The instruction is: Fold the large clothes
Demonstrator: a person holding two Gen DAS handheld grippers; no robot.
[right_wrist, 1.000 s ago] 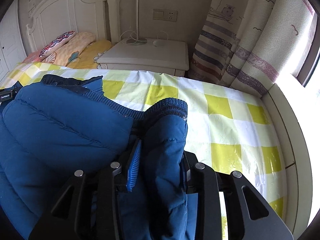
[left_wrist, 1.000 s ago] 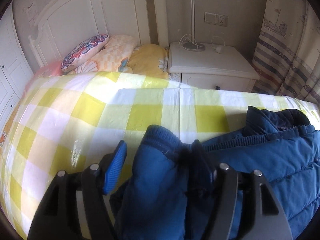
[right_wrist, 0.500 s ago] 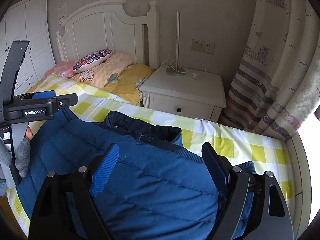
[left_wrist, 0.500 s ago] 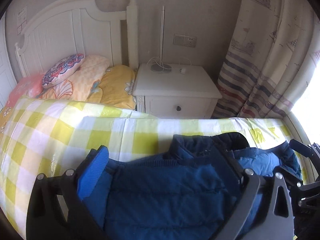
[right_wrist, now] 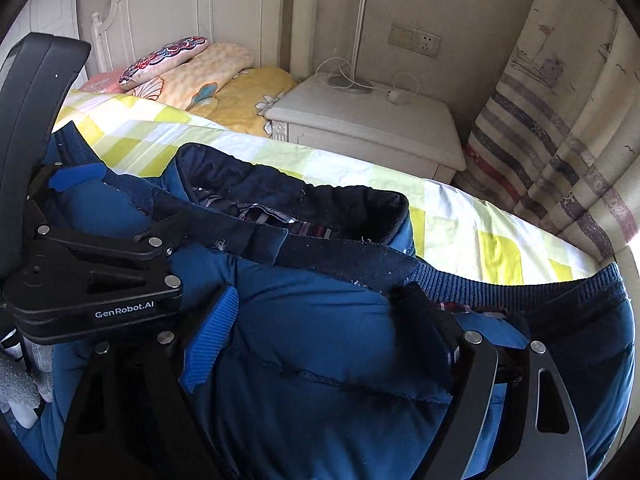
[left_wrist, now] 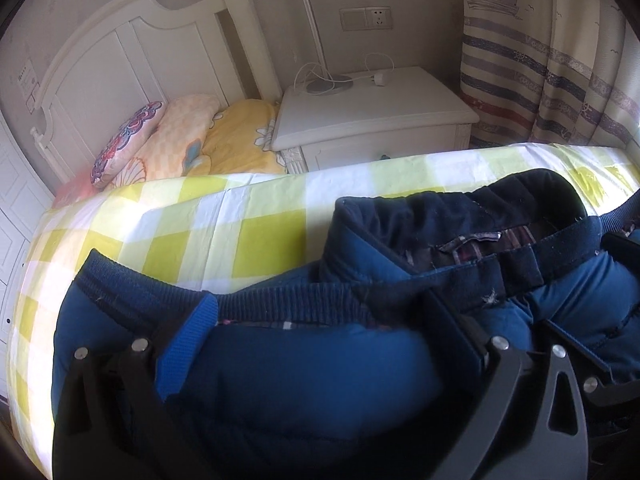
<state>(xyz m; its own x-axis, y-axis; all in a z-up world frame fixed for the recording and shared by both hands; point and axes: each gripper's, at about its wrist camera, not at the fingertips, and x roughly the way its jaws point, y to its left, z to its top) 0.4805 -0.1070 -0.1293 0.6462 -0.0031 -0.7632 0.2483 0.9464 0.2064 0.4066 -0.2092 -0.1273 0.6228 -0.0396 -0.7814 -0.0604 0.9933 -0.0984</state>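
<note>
A blue padded jacket (left_wrist: 304,376) with dark ribbed cuffs and a dark collar (left_wrist: 460,208) lies on the yellow-checked bed sheet (left_wrist: 256,236). My left gripper (left_wrist: 320,336) is open, its fingers spread wide over the jacket's folded sleeve. My right gripper (right_wrist: 324,328) is open too, fingers wide over the jacket body (right_wrist: 320,360), just below the collar (right_wrist: 304,196). The left gripper (right_wrist: 116,216) also shows in the right wrist view, close beside the right one on the jacket. Neither gripper pinches cloth.
A white bedside table (left_wrist: 372,112) with a lamp base and cable stands behind the bed. Pillows (left_wrist: 188,136) lie by the white headboard (left_wrist: 132,52). A striped curtain (left_wrist: 552,60) hangs at the right. A window ledge borders the bed at the far right (right_wrist: 628,256).
One second ago both grippers were shut on the jacket's sleeves. They let go, opened wide, and now sit low and close together over the jacket near the collar.
</note>
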